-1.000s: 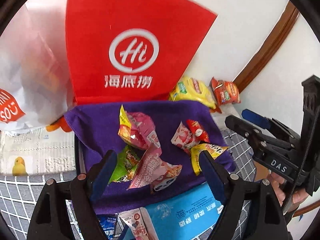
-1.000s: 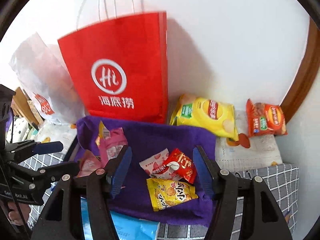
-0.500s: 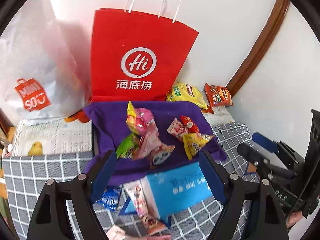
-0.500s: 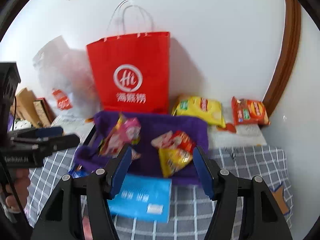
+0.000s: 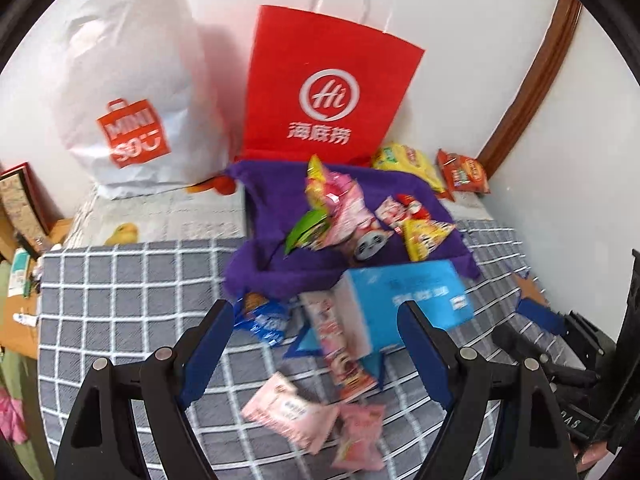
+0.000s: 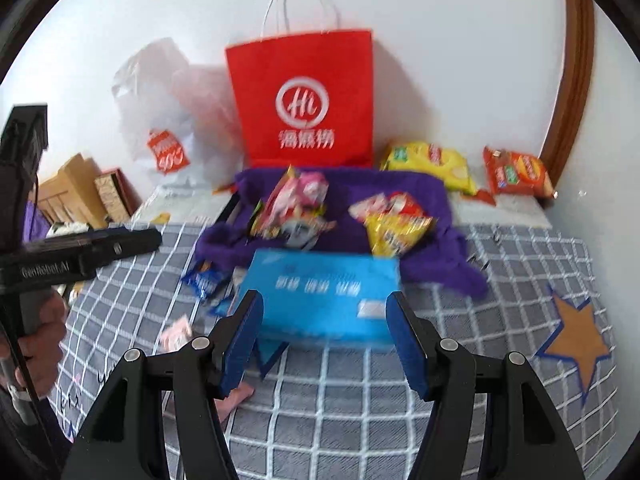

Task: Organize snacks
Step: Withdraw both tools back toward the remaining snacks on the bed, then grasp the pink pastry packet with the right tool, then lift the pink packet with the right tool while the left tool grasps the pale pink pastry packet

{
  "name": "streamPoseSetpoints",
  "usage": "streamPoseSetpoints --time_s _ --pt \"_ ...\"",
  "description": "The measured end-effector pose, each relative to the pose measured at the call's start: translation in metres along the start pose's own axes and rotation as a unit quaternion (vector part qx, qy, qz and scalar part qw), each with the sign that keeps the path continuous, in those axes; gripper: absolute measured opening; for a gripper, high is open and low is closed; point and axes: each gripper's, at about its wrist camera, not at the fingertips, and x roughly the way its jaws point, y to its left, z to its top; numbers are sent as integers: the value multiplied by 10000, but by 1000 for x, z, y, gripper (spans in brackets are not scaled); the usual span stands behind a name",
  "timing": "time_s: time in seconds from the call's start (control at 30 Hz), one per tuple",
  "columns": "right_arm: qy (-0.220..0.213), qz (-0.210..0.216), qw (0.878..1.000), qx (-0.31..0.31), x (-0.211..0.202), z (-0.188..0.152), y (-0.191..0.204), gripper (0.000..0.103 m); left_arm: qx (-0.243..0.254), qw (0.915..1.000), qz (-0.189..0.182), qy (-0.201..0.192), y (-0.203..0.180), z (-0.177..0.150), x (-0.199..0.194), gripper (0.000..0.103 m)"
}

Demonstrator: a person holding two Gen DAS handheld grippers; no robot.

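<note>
Snacks mostly piled on purple cloth [image 5: 276, 216]: pink/green packets in a heap [image 5: 336, 212], yellow packet [image 5: 424, 232] just to its right with a red-white one touching it. Blue box [image 6: 324, 292] sits at the cloth's near edge on the grey checked cover [image 5: 120, 280]. Loose items off the cloth: blue packet [image 5: 262, 320] left of the box, long pink packet [image 5: 340, 344] against the box side, two pink packets [image 5: 288, 412] nearer the camera. Yellow chip bag [image 6: 432, 164] and orange bag [image 6: 516, 176] lie by the wall, right of the red paper bag [image 6: 304, 96]; white bag [image 5: 128, 92] stands to its left. Left gripper [image 5: 316, 344] fingers spread, nothing between them. Right gripper [image 6: 324, 340] fingers apart, nothing clamped; frame is blurred, but they look clear of the box.
</note>
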Motion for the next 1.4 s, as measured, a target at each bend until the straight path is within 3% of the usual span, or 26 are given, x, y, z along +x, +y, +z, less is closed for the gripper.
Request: streamPoseSetpoints --time_s 0.33,0.7,0.83,0.93,1.0,1.1,1.23,1.4 --pt "1003 875 9910 161 45 -55 39 62 -295 9993 172 157 39 -30 3 83" --pt "1688 1170 9750 847 84 -82 61 58 -536 9983 -65 238 66 -54 4 83" --pt "1661 1061 9764 880 89 -78 67 59 -590 9978 -125 270 71 -59 7 83" --pt "1586 850 9820 570 91 -78 81 58 -575 9978 -133 296 71 -62 10 83" --pt "1512 734 9854 291 91 -79 87 45 -580 9977 -125 331 71 -63 14 83" --pt "1449 764 9864 91 89 -81 86 41 -546 9976 -111 416 68 -66 22 83" --pt "1249 768 9892 50 74 -82 65 39 -405 9977 -44 545 60 -70 35 83" --pt "888 216 9958 71 59 -81 12 39 -248 9966 -165 763 45 -75 60 83"
